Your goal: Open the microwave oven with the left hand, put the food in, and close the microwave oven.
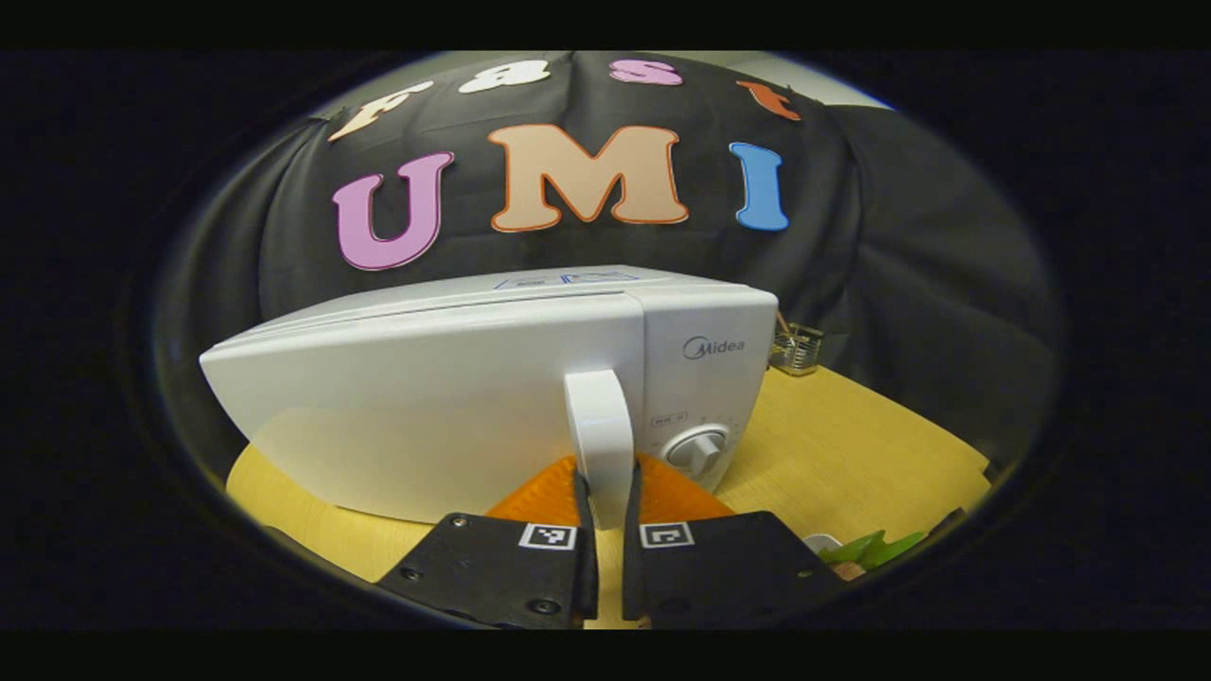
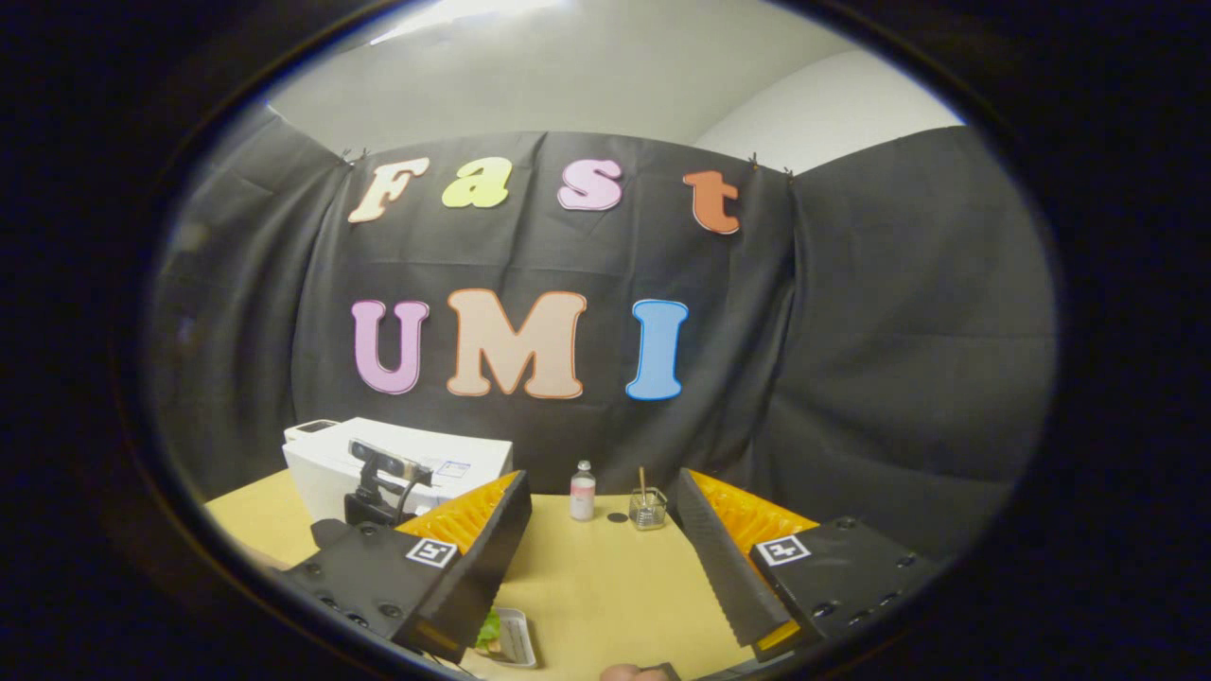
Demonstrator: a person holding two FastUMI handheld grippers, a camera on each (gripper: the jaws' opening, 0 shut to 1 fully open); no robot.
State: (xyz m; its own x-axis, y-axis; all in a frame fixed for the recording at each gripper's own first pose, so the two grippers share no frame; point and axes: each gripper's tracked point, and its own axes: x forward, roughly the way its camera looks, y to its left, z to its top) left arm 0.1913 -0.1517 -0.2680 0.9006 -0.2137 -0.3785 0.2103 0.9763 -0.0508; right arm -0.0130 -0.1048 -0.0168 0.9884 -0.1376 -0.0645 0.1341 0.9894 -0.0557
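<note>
In the left gripper view, your left gripper point(image 1: 605, 530) has its jaws clamped on the white door handle point(image 1: 600, 426) of the microwave oven point(image 1: 454, 378), one finger pressing on each side of it. The door looks shut or barely started, so I judge you are at the very first step: opening is in hand, and loading and closing are all left. The oven stands on a pale wooden worktop point(image 1: 851, 445), and green food point(image 1: 870, 547) peeks in at the lower right. In the right gripper view, your right gripper point(image 2: 601, 558) hovers over the worktop with jaws wide apart and empty; the food tray point(image 2: 511, 636) lies just below its left finger. A small bottle point(image 2: 583, 492) and a glass jar point(image 2: 648, 509) stand by the black cloth wall.
</note>
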